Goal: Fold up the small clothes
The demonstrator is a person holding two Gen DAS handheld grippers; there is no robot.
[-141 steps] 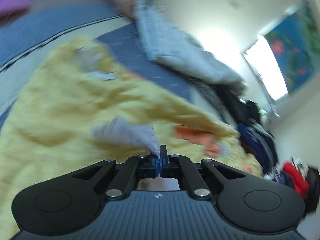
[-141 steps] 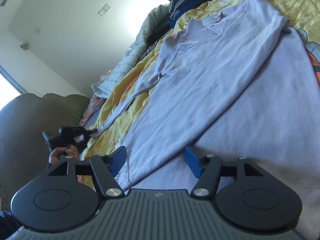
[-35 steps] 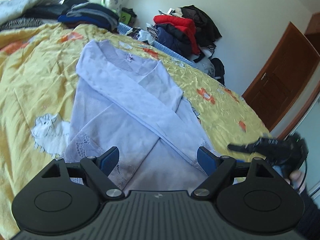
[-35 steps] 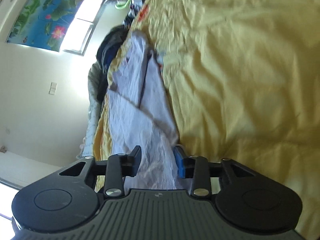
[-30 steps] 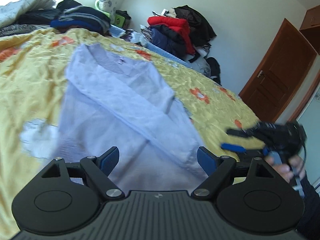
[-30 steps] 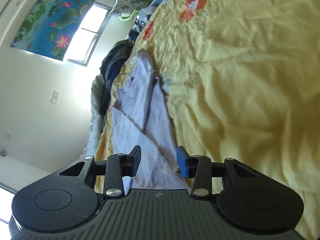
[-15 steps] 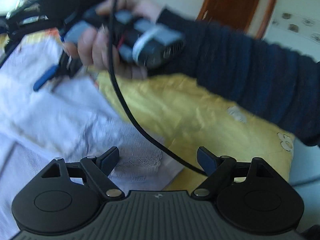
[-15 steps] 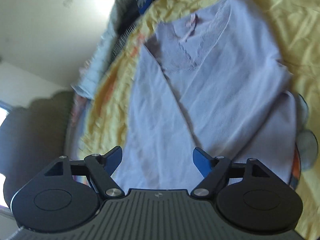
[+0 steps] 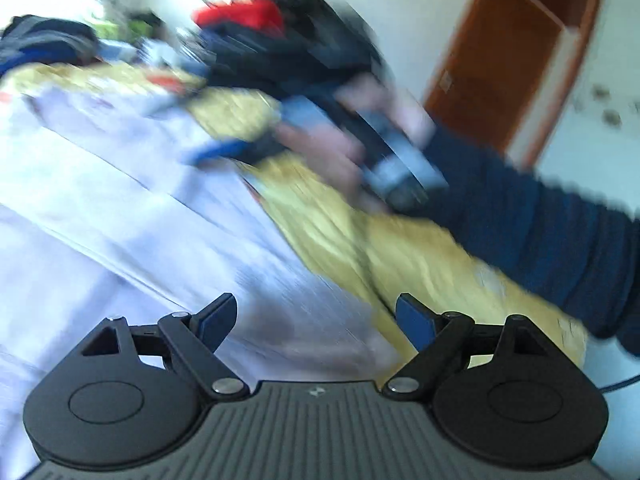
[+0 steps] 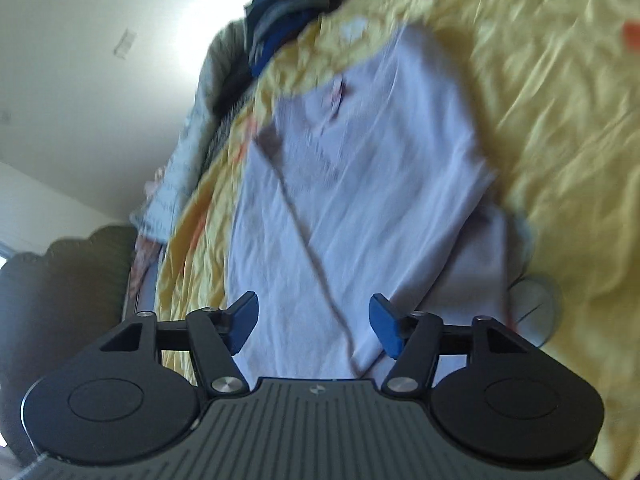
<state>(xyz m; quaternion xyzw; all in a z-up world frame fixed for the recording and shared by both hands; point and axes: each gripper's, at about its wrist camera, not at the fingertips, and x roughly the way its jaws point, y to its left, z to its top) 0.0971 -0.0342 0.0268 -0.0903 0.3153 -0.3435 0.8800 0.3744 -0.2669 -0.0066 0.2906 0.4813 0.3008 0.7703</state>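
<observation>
A lavender long-sleeved top (image 10: 360,184) lies flat on the yellow bedsheet (image 10: 560,128), its sleeves folded across its front. My right gripper (image 10: 314,320) hovers over the top's lower part with its jaws closing. The cloth shows between the blue pads, which do not press on it. My left gripper (image 9: 316,316) stands open over the top's (image 9: 120,208) edge, where it meets the sheet (image 9: 400,256), and holds nothing. In the blurred left wrist view, a hand in a dark blue sleeve (image 9: 540,216) holds the right gripper (image 9: 236,148) above the top.
A heap of red and dark clothes (image 9: 256,20) and a brown wooden door (image 9: 500,60) stand beyond the bed. Folded dark clothes (image 10: 288,4) and a grey blanket (image 10: 188,152) lie along the bed's far side. A dark headboard (image 10: 60,280) rises at the left.
The right gripper let go of the top's edge, swung over the garment and opened wide, then narrowed a little. The left gripper shifted sideways along the top's edge, still open.
</observation>
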